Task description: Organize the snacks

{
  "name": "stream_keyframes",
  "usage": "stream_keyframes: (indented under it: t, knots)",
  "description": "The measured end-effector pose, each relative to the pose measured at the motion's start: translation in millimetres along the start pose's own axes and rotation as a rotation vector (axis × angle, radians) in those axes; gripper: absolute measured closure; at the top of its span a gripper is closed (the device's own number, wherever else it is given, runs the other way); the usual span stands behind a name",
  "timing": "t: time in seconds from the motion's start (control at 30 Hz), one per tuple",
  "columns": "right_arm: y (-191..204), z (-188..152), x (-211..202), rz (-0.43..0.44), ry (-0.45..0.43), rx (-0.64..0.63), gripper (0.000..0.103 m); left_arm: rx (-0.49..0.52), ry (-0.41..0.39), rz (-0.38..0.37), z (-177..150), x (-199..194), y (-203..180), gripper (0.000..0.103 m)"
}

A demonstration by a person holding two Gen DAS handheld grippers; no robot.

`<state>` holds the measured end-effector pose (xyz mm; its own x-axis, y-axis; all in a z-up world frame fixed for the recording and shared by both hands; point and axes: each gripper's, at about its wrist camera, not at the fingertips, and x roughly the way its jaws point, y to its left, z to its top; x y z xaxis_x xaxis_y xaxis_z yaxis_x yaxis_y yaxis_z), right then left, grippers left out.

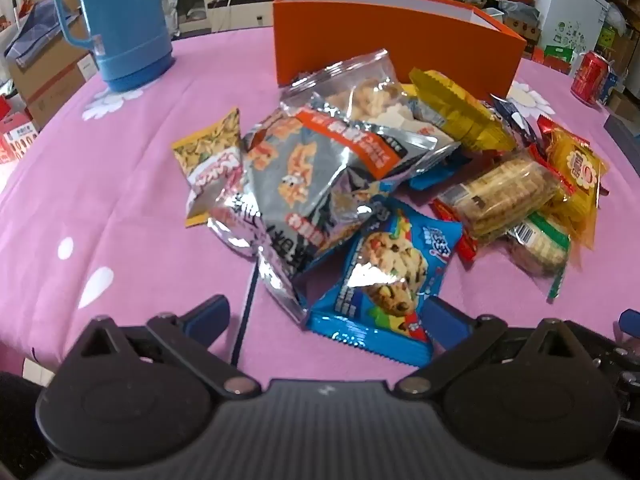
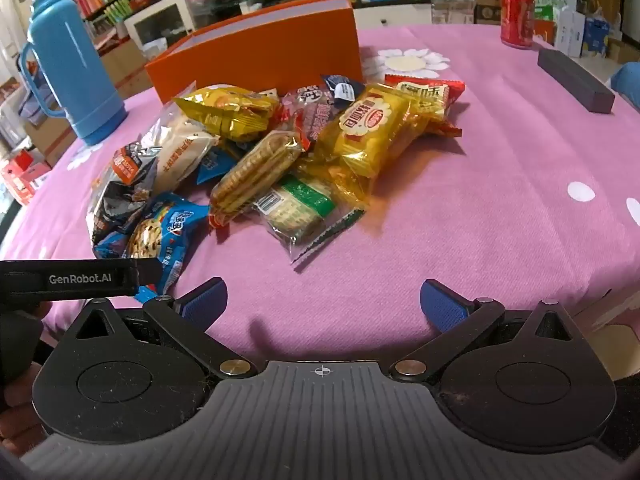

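Note:
A heap of snack packets lies on the pink tablecloth (image 1: 100,208) in front of an open orange box (image 1: 392,36), which also shows in the right wrist view (image 2: 272,48). The nearest packet is a blue cookie packet (image 1: 384,276), also seen at the lower left of the right wrist view (image 2: 160,232). A silver-grey bag (image 1: 308,184), a biscuit stack (image 2: 256,172) and a yellow packet (image 2: 368,128) lie in the heap. My left gripper (image 1: 326,312) is open, its right finger beside the blue cookie packet. My right gripper (image 2: 324,300) is open and empty over bare cloth, near the heap.
A blue thermos (image 1: 120,20) stands at the far left of the table, also seen in the right wrist view (image 2: 68,68). A red soda can (image 2: 518,16) stands at the far right. A dark grey bar (image 2: 576,80) lies on the right side.

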<state>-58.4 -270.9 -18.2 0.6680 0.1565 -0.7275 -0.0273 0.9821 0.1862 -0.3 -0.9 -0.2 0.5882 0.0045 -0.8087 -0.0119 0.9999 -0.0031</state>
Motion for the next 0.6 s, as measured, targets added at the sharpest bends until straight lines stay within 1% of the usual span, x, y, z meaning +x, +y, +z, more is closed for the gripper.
stream_keyframes:
  t: [0.07,0.1,0.6]
  knots:
    - [-0.6,0.2,0.0,0.001,0.001,0.0,0.009,0.009,-0.006,0.003,-0.5,-0.2,-1.5,0.001]
    - [-0.5,0.2,0.2,0.001,0.002,-0.002,0.009,-0.013,-0.003,-0.006,-0.6,-0.3,0.4,0.001]
    - [-0.3,0.6,1.2,0.009,0.004,0.003,0.009,-0.006,0.001,-0.002,-0.1,0.3,-0.3,0.001]
